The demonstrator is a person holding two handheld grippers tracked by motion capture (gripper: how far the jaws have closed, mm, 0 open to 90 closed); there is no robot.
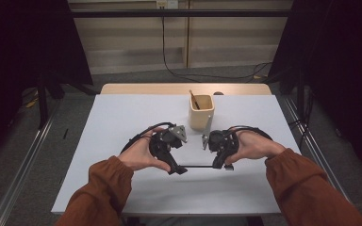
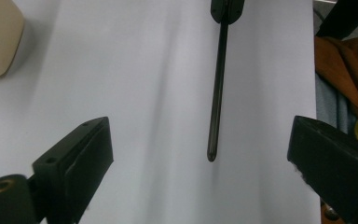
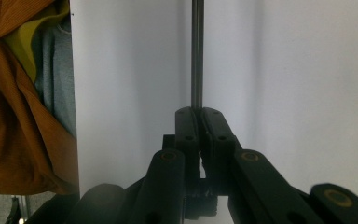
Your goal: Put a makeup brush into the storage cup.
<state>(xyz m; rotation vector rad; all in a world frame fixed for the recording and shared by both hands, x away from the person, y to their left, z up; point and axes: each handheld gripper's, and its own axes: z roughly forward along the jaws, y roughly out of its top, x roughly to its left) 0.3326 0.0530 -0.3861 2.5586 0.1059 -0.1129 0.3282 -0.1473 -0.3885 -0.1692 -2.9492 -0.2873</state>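
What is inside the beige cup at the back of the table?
One brown stick leans in the cup, its top end above the rim. The cup's walls hide its lower part and the bottom, so anything else in there cannot be seen.

Two hand-held grippers over a white desk [image 1: 122,122].
A thin dark rod [image 1: 199,166] spans between left gripper [image 1: 178,169] and right gripper [image 1: 219,166]; a beige cup [image 1: 201,115] stands behind.

We log a dark, near-black rod [image 2: 216,93] | both grippers black, left gripper [image 2: 200,158], right gripper [image 3: 198,119] | cup [image 1: 201,112] at 12 o'clock pale beige, stick [image 1: 194,100] inside it brown, we think | table [image 1: 122,117] plain white | sleeves [image 1: 311,188] rust-orange.
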